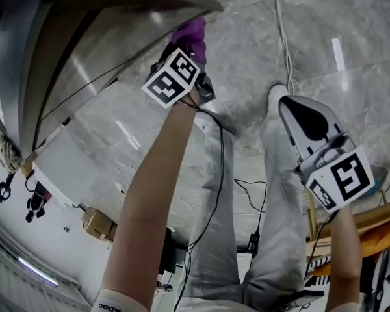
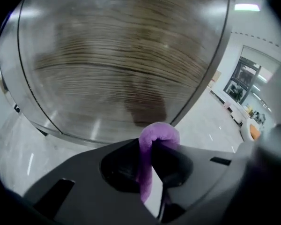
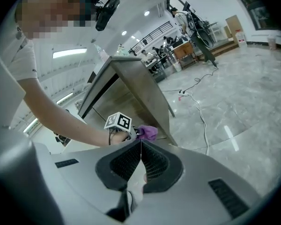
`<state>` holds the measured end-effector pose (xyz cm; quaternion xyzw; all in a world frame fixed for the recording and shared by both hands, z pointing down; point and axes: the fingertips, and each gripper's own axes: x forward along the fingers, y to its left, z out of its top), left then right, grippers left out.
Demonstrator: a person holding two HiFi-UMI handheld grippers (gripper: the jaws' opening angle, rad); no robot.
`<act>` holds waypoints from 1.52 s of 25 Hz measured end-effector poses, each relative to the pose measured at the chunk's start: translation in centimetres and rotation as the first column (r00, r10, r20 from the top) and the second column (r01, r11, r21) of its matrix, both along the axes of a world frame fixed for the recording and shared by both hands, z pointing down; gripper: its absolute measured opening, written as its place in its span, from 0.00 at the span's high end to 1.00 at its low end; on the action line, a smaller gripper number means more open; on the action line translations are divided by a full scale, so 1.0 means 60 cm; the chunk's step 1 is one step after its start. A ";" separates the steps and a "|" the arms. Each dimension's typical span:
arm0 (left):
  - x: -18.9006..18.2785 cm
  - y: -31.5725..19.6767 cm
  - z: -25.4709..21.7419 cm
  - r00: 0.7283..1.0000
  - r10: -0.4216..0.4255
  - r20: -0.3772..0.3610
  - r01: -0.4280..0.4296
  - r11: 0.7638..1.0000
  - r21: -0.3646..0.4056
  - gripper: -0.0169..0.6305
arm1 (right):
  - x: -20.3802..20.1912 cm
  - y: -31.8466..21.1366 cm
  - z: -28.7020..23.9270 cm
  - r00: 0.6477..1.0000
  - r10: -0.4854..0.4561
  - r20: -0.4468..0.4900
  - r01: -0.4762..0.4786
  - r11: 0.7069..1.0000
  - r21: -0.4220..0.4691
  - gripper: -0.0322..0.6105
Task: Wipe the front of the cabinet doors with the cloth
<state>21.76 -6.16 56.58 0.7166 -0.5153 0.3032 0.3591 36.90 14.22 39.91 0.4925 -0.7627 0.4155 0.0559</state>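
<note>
Purple cloth [image 2: 155,135], pinched in the left tool [image 2: 152,150], sits at the bottom corner of the cabinet door [image 2: 122,55], wiping apparently under way, its extent unreadable, while the right tool [image 3: 140,146] hangs closed and empty, well off that door.

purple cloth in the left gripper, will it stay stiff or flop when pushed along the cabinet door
Probably floppy: the purple cloth folds over itself and a strip hangs limp between the shut jaws. It looks plush, so it is likely light and grippy rather than slippery, and should drag softly on the cabinet door.
</note>
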 end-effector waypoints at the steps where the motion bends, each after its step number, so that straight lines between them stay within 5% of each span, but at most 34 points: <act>1: 0.020 -0.004 0.004 1.000 0.002 -0.006 -0.002 1.000 -0.004 0.89 | 0.012 0.001 0.003 1.000 0.010 0.000 -0.010 1.000 -0.001 0.91; 6: 0.074 -0.021 0.025 0.999 -0.033 -0.035 0.032 0.999 -0.026 0.89 | 0.070 0.003 0.022 0.997 0.078 -0.014 -0.078 0.997 -0.006 0.91; 10: 0.053 -0.042 0.029 0.998 -0.064 -0.025 0.064 0.998 -0.027 0.89 | 0.086 0.006 0.032 0.991 0.134 -0.020 -0.134 0.991 -0.016 0.91; 16: -0.027 -0.068 0.025 0.999 -0.048 -0.004 0.048 0.999 -0.026 0.89 | 0.049 0.010 0.044 0.986 0.162 -0.032 -0.163 0.986 -0.028 0.91; 25: -0.169 -0.091 0.023 0.999 -0.052 0.001 0.052 0.998 -0.034 0.89 | -0.097 -0.023 0.037 0.992 0.123 -0.011 -0.123 0.992 -0.006 0.91; 33: -0.320 -0.115 0.032 0.991 -0.113 0.067 0.115 0.993 -0.035 0.89 | -0.185 -0.042 0.054 0.994 0.110 0.015 -0.110 0.994 -0.007 0.91; 38: -0.408 -0.126 0.026 0.966 -0.221 0.133 0.225 0.974 -0.010 0.89 | -0.197 -0.042 0.063 0.995 0.096 0.017 -0.096 0.995 -0.012 0.91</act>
